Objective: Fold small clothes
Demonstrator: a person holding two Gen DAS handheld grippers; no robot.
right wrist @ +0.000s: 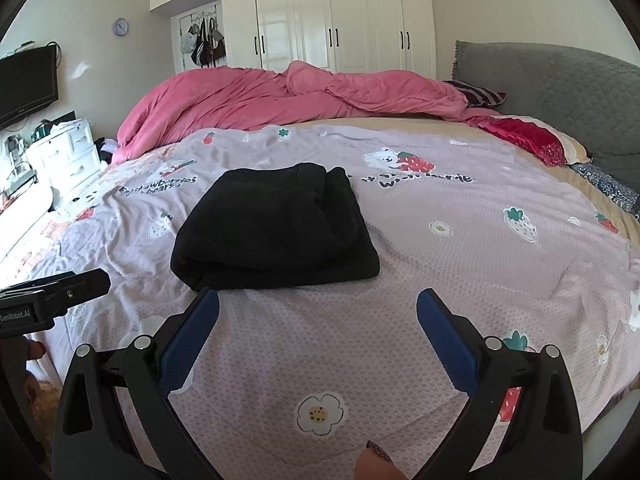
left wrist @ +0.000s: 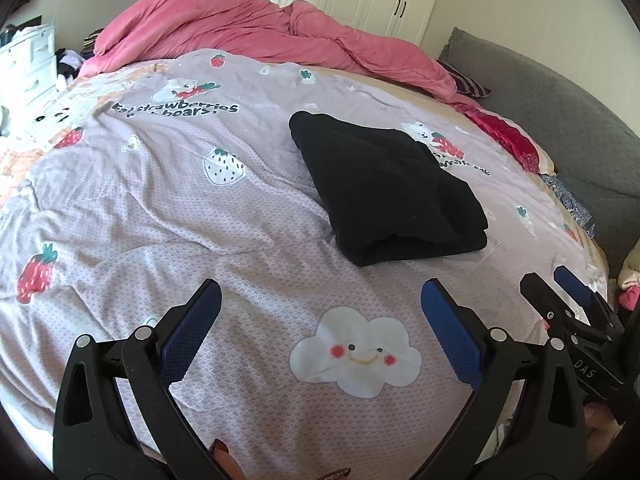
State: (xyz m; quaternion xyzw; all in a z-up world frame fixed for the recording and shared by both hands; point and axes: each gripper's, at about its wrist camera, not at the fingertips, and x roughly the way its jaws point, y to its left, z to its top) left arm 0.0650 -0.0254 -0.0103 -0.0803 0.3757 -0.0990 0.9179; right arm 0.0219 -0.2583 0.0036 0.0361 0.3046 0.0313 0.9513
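Closest in, the left hand-held gripper [left wrist: 320, 300] is held just above the bedsheet [left wrist: 160, 208] with its blue pads spread wide apart and nothing caught between them. A smiling cloud print [left wrist: 356, 354] is seen right under that gap. The right hand-held gripper [right wrist: 318, 300] is the same deal: pads well apart, nothing gripped, hovering over the sheet near a little flower print [right wrist: 319, 414]. From the left wrist view the right one can also be spotted off at the right edge, open too.

Just beyond both sets of fingertips, the black garment [right wrist: 272, 224] is laid on the sheet, folded into a compact, roughly square bundle with layered edges visible on the near side. It's not touched by either gripper. It sits a bit left of the right gripper's centre line, and to the right of the left one's.

Past the black garment, a rumpled pink duvet [right wrist: 260, 96] is piled across the far side of the bed. To the garment's right, a grey headboard [right wrist: 560, 88] and a red pillow [right wrist: 524, 134] are seen. Behind the duvet, white wardrobes [right wrist: 340, 20] fill the wall.
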